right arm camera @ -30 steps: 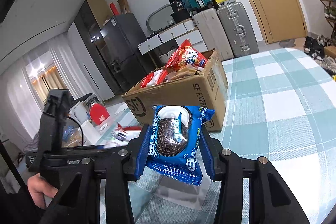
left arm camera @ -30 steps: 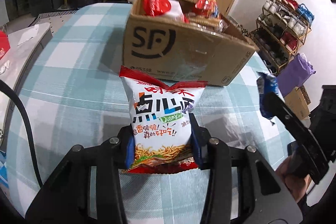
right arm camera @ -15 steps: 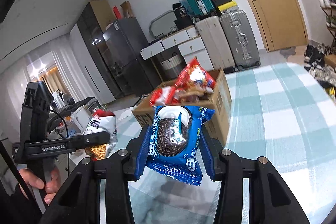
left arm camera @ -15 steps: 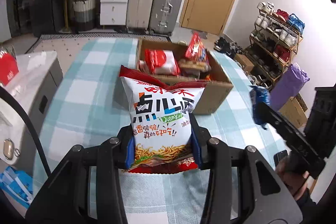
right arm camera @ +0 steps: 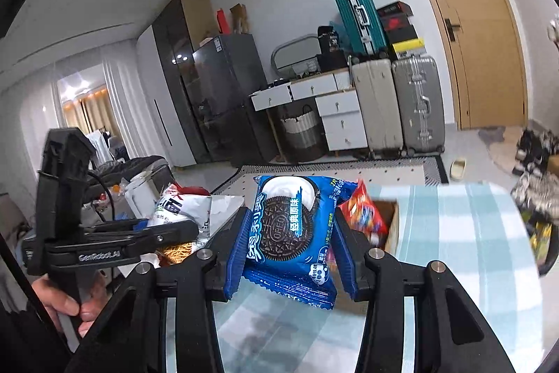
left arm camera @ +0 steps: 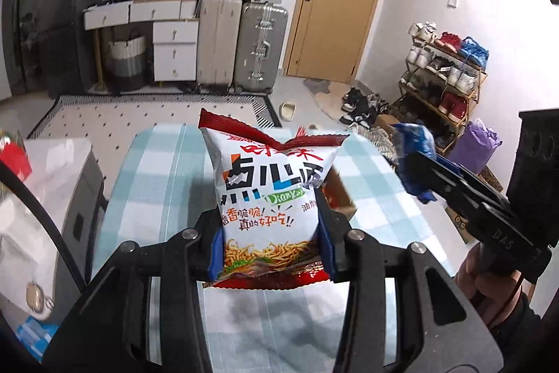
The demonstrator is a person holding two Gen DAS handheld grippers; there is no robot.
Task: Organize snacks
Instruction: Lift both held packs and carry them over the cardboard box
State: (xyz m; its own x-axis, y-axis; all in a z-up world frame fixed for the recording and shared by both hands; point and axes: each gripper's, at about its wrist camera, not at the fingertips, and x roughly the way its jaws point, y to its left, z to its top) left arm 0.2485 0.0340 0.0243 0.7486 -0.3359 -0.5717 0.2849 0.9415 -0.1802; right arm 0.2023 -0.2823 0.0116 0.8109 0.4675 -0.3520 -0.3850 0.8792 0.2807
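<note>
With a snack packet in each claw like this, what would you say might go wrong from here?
1. The left claw pinches the noodle bag only near its bottom, so the tall top may flop or slip out.
2. The noodle bag hides nearly all of the box from the left camera, so a drop could miss it.
3. The right claw with the Oreo pack is close beside the left; they may bump over the box.

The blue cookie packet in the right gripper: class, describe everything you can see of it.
The blue cookie packet is a glossy plastic wrapper picturing a dark sandwich cookie with white cream, with white lettering and crimped ends. It looks sealed. It stands roughly upright, clamped at both sides by the blue pads of the right gripper, held above the checked tablecloth. Nothing else visibly touches it.
</note>
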